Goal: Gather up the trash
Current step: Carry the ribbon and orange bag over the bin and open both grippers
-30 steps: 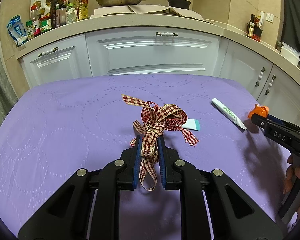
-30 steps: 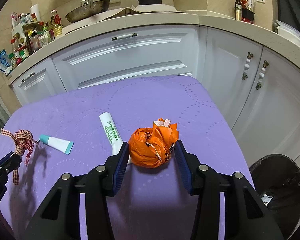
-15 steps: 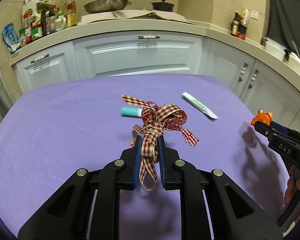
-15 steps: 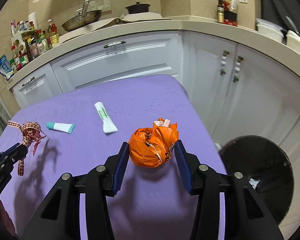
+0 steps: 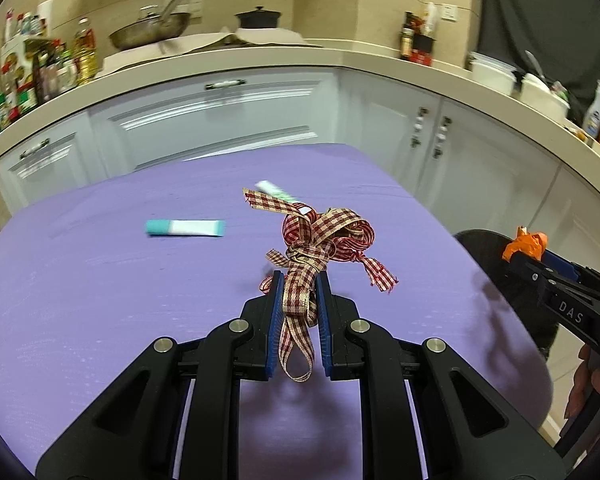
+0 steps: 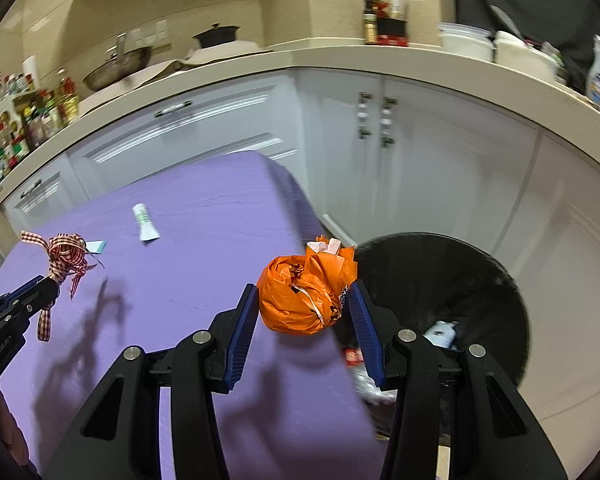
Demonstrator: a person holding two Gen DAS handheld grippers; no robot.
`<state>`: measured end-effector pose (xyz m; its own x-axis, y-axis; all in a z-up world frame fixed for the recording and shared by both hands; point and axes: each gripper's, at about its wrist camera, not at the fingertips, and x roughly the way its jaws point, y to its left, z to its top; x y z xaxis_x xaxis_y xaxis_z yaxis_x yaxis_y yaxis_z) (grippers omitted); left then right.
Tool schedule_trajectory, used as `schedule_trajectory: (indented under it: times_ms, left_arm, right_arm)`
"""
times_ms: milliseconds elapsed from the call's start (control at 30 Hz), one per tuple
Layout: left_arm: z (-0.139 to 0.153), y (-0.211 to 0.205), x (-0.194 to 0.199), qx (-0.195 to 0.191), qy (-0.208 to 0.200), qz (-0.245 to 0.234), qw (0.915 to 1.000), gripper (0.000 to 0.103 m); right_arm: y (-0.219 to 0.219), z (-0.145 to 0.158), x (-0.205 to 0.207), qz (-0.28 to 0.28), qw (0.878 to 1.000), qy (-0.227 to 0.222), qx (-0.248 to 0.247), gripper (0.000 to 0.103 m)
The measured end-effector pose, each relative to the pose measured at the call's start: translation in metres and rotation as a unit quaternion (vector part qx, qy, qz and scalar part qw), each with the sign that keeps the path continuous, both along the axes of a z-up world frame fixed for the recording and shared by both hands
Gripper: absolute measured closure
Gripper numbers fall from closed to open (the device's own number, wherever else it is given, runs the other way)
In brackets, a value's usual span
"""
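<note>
My left gripper (image 5: 299, 282) is shut on a red-checked ribbon bundle (image 5: 324, 236), held above the purple table (image 5: 100, 300); the ribbon bundle also shows at the left of the right wrist view (image 6: 66, 254). My right gripper (image 6: 304, 292) is shut on a crumpled orange bag (image 6: 304, 300), held over the table's right edge beside a black trash bin (image 6: 460, 280) on the floor. The orange bag shows at the right of the left wrist view (image 5: 526, 244).
A teal-capped white tube (image 5: 186, 227) and a white tube with green print (image 6: 145, 222) lie on the table. The bin holds some trash (image 6: 440, 332). White cabinets (image 6: 380, 128) and a cluttered counter stand behind.
Both grippers have swung right with their loads. The orange bag has moved from over the table to its right edge, beside the bin.
</note>
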<state>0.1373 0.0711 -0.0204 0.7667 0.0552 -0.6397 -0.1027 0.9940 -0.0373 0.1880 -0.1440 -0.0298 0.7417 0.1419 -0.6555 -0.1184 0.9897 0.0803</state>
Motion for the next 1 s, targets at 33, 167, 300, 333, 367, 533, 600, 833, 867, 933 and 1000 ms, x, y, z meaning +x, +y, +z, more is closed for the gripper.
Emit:
schedule_trajectory:
  times_ms: [33, 167, 300, 333, 367, 533, 600, 833, 867, 933, 1000]
  left_arm:
    - [0.0, -0.008, 0.002, 0.0, 0.0, -0.007, 1.0, 0.088]
    - [0.0, -0.031, 0.006, -0.004, -0.001, -0.029, 0.9996, 0.088]
    - [0.001, -0.063, 0.012, 0.002, -0.003, -0.059, 0.9982, 0.088]
    - [0.001, -0.069, 0.014, 0.003, -0.003, -0.065, 0.9979, 0.088]
    - [0.001, -0.077, 0.015, 0.005, -0.004, -0.073, 0.9973, 0.088]
    - [0.0, -0.111, 0.023, 0.011, -0.006, -0.103, 0.9946, 0.088]
    - [0.001, -0.122, 0.027, 0.012, -0.007, -0.112, 0.9936, 0.088]
    - [-0.002, -0.158, 0.04, 0.02, -0.008, -0.14, 0.99, 0.088]
    - [-0.004, -0.163, 0.043, 0.02, -0.007, -0.143, 0.9895, 0.088]
    - [-0.005, -0.17, 0.046, 0.021, -0.005, -0.148, 0.9887, 0.088]
    - [-0.007, -0.177, 0.049, 0.023, -0.005, -0.153, 0.988, 0.088]
  right_arm:
    - [-0.006, 0.0, -0.003, -0.006, 1.0, -0.001, 0.0, 0.056]
    - [-0.032, 0.0, -0.012, -0.03, 1.0, -0.004, 0.001, 0.056]
    - [-0.054, -0.002, -0.016, -0.05, 0.999, -0.003, 0.003, 0.056]
    - [-0.059, -0.003, -0.017, -0.055, 0.998, -0.002, 0.003, 0.056]
    - [-0.064, -0.004, -0.019, -0.061, 0.998, -0.002, 0.004, 0.056]
    - [-0.088, -0.006, -0.023, -0.082, 0.997, 0.0, 0.006, 0.056]
    - [-0.097, -0.007, -0.023, -0.089, 0.996, 0.001, 0.009, 0.056]
    - [-0.117, -0.008, -0.019, -0.104, 0.994, 0.001, 0.016, 0.056]
    - [-0.119, -0.008, -0.018, -0.105, 0.994, 0.001, 0.017, 0.056]
    - [-0.123, -0.008, -0.018, -0.108, 0.994, 0.001, 0.018, 0.056]
    - [-0.128, -0.01, -0.018, -0.111, 0.994, 0.001, 0.019, 0.056]
